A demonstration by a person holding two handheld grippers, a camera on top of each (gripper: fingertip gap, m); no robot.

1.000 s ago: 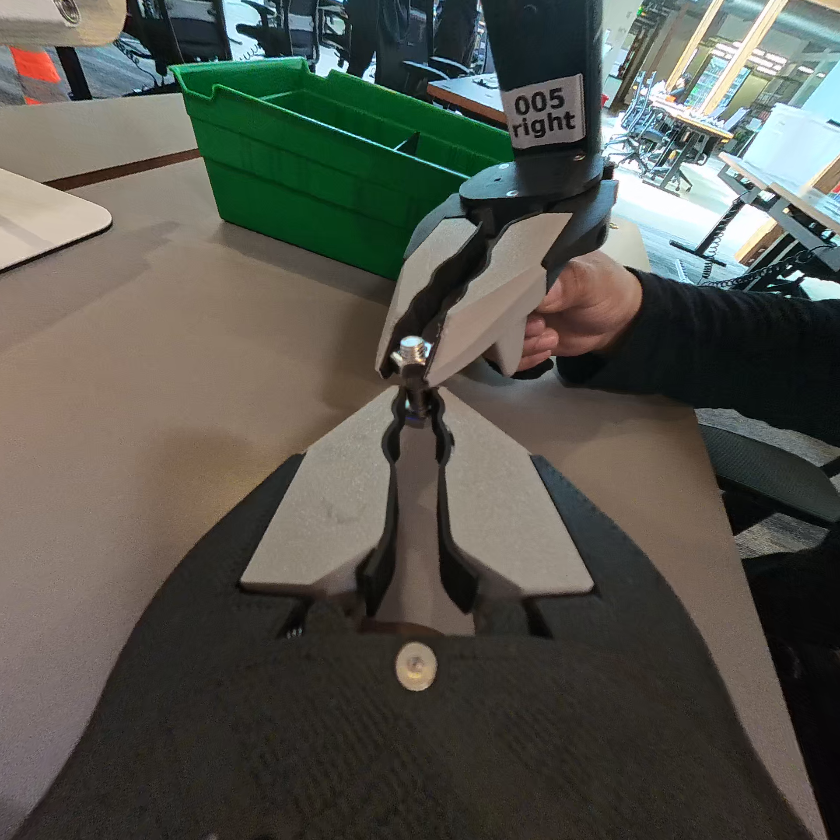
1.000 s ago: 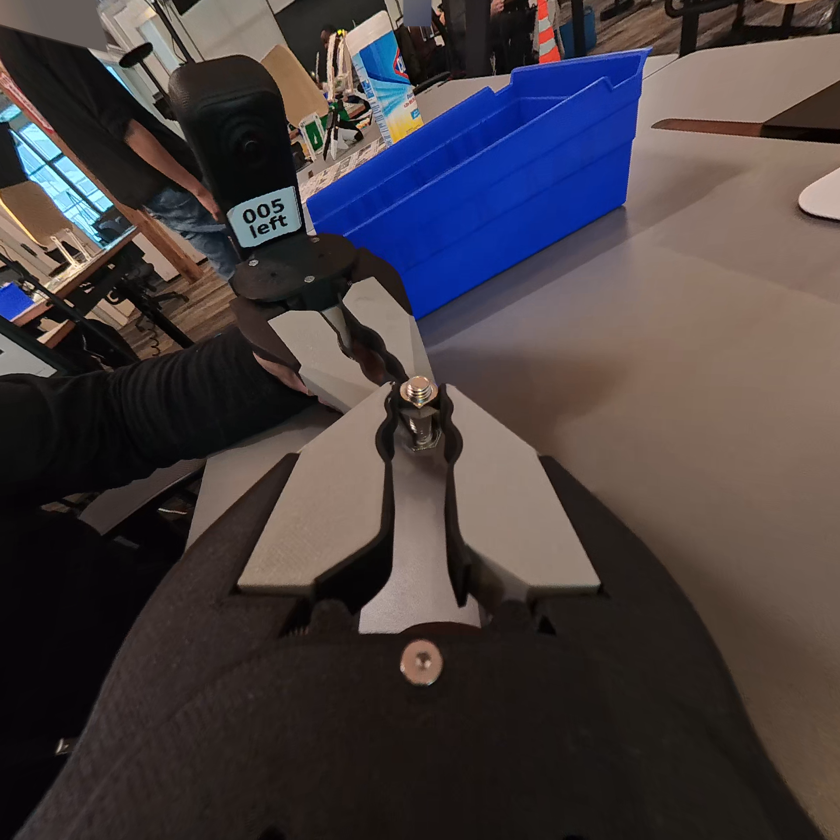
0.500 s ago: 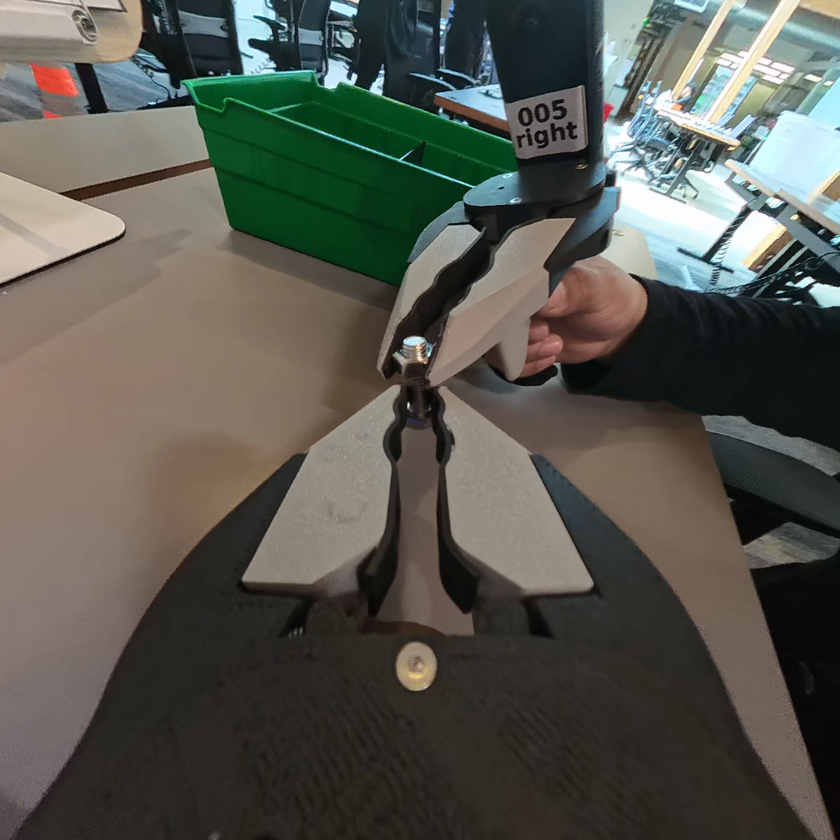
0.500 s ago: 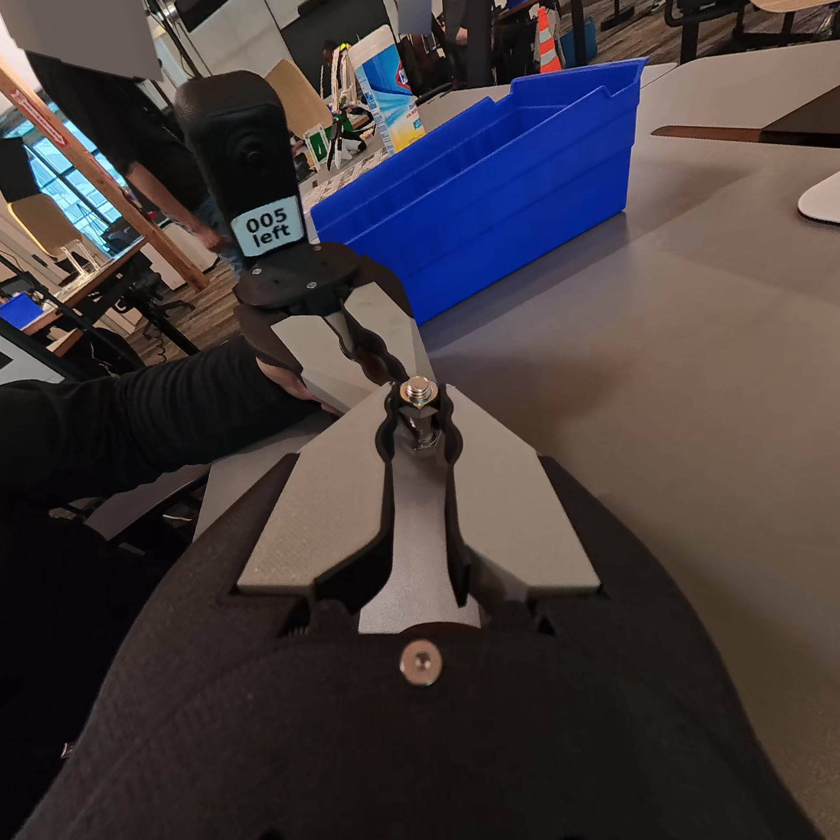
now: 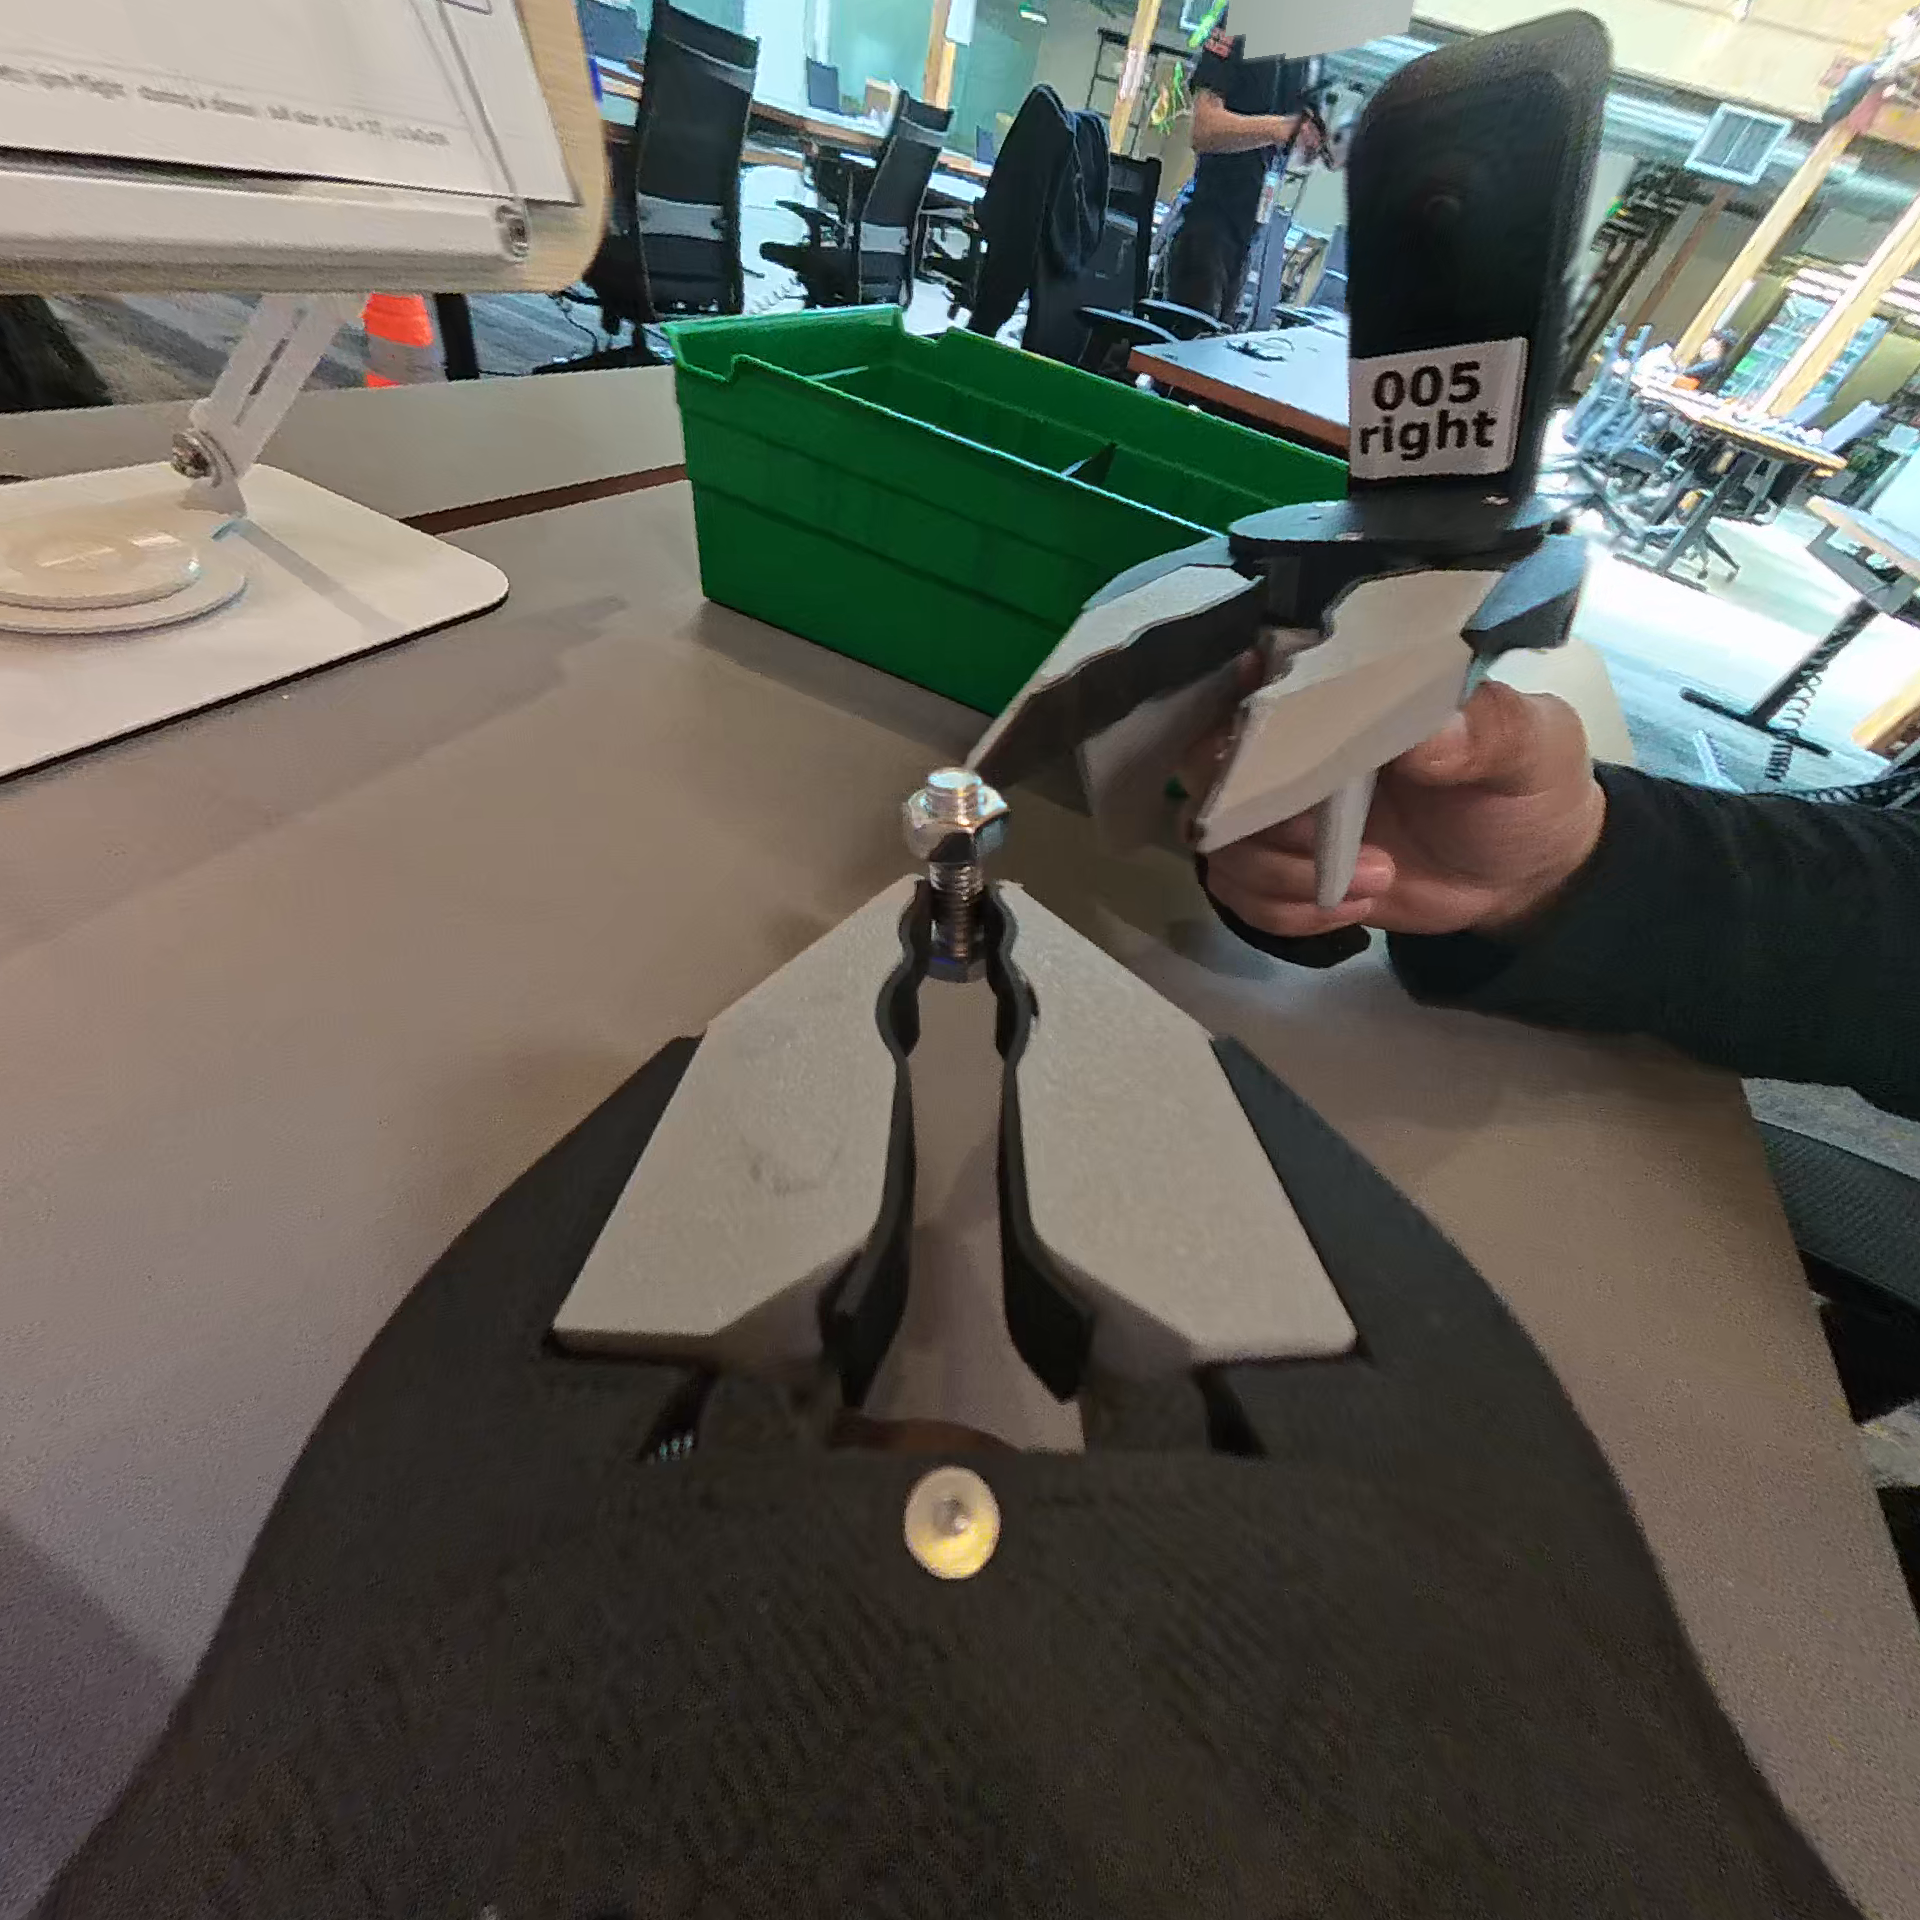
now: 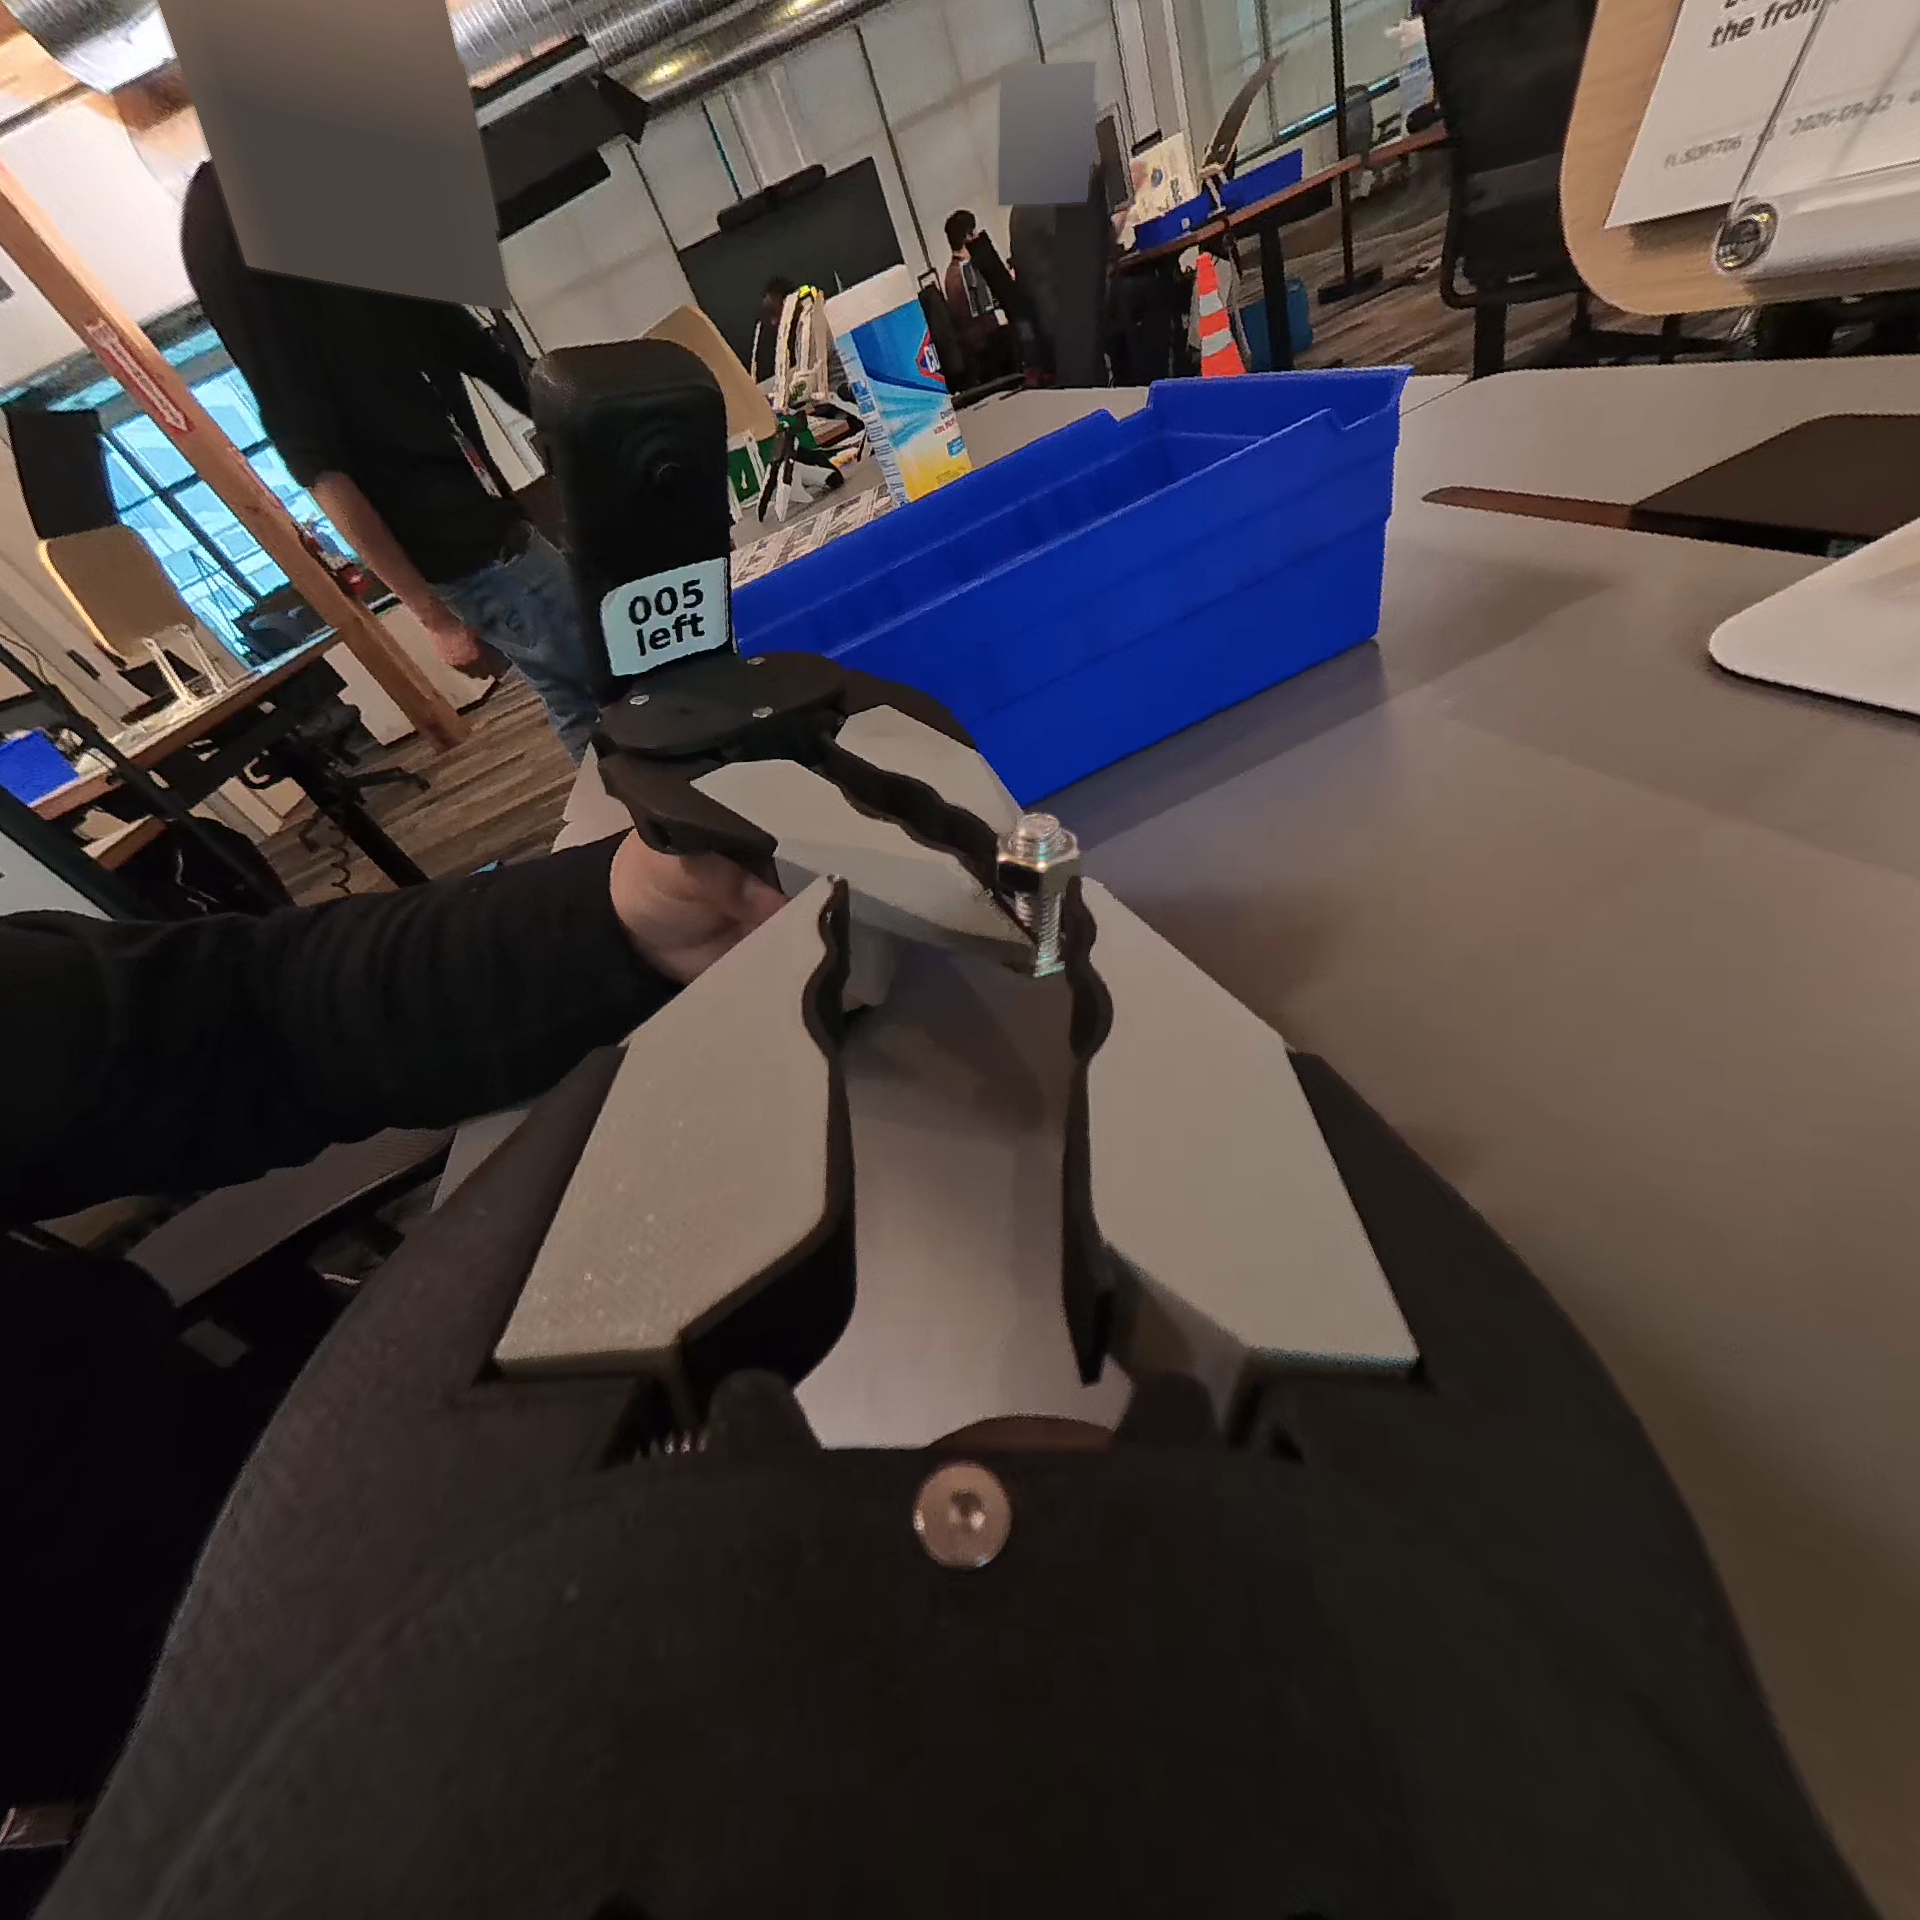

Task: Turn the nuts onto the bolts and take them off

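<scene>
My left gripper (image 5: pixel 956 920) is shut on the threaded shank of a silver bolt (image 5: pixel 954 899) and holds it upright above the table. A silver hex nut (image 5: pixel 956 823) sits near the bolt's top end. My right gripper (image 6: pixel 956 899) is open, and nothing is pressed between its pads. In the right wrist view the bolt (image 6: pixel 1047 920) with its nut (image 6: pixel 1039 857) stands just in front of my right finger (image 6: pixel 1086 935), still held by the left gripper (image 6: pixel 1013 925). In the left wrist view the right gripper (image 5: pixel 1091 800) hangs just right of the nut, jaws apart.
A green bin (image 5: pixel 935 540) stands behind the grippers in the left wrist view, and a blue bin (image 6: pixel 1091 592) in the right wrist view. A white stand base (image 5: pixel 208 613) lies at the left. People and office desks are in the background. Both grippers' tips are close together, under 4 cm apart.
My right gripper was shut on the nut; it has opened, let go and drawn back to the right. The left gripper keeps hold of the bolt, and both views have tilted up.
</scene>
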